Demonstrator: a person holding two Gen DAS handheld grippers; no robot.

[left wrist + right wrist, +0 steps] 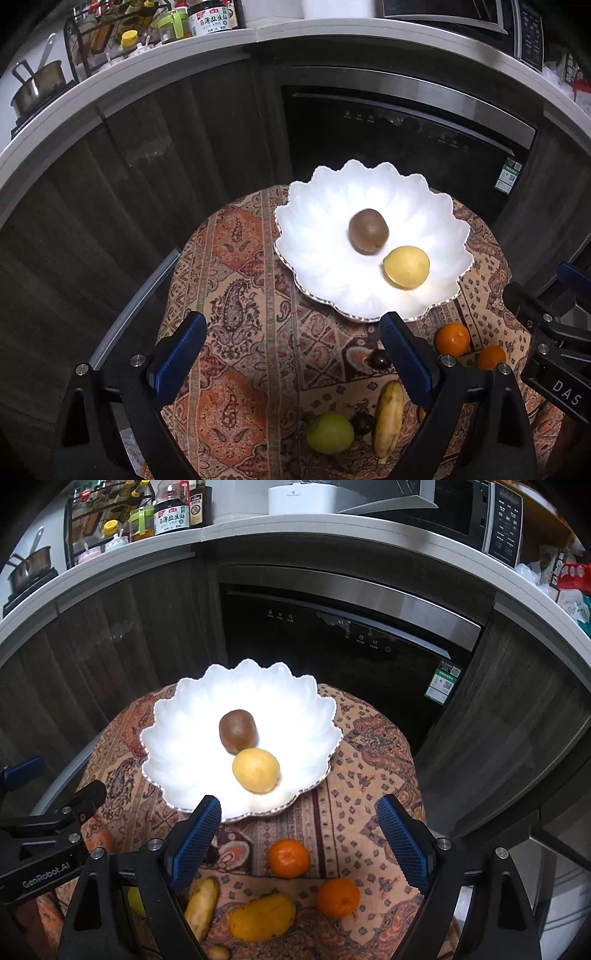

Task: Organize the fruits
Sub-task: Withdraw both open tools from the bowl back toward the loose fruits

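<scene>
A: Where does the fruit stand?

B: A kiwi point(237, 731) and a lemon point(256, 770) lie touching in the white bowl point(173, 738), the lemon at 5 o'clock of the kiwi. The rest sits loose on the patterned cloth point(369, 775) at the bowl's 6 o'clock: two oranges point(288, 858) point(338, 897), a mango point(262, 917), a banana point(201, 907), and in the left view a green apple point(330, 432) with two small dark fruits point(380, 359) point(363, 423) near it.

A: And the claws?

B: The right gripper point(299, 840) is spread wide and holds nothing; the nearer orange lies between its fingers, lower down. The left gripper point(291, 350) is likewise spread and empty, over bare cloth at the bowl's 7 o'clock. Both point forward and tilt down at the table, side by side.

A: How would that orange handle?

B: My guess: light, firm, a slightly yielding peel, and round, so it may roll away if nudged off-centre. Take it across its widest middle, pads on opposite sides.

A: The others?

B: The banana looks spotted, probably soft; pinch it gently mid-length, across its narrow width. The mango seems heavier and smooth, so it could slip. The dark ones are small and likely bruise easily.

A: The bowl?

B: Scalloped and probably brittle. Lower fruit in; don't drop it.
</scene>
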